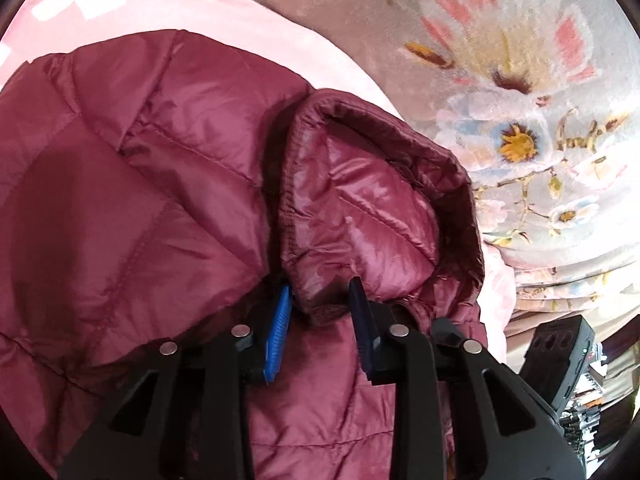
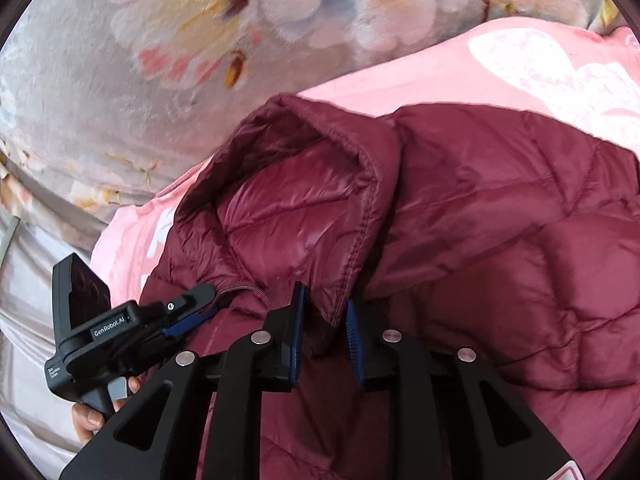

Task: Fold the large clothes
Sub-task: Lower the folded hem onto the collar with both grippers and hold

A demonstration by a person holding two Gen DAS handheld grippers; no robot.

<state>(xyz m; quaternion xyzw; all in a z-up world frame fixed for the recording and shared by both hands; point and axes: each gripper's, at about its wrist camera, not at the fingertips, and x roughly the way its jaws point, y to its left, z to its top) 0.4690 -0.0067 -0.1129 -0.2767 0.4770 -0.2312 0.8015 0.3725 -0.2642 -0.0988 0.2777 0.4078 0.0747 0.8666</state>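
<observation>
Left wrist view: left gripper (image 1: 320, 300) clamps the hood's (image 1: 372, 200) base at six o'clock; right gripper (image 2: 324, 304) clamps its rim, likely to fold it onto the maroon jacket (image 2: 500, 220).

A home bedroom, by the look of it: a plush floral blanket (image 1: 520, 92) spreads over a bed, with a pink printed cover (image 2: 460, 80) on top (soft bedding fills both views).
</observation>
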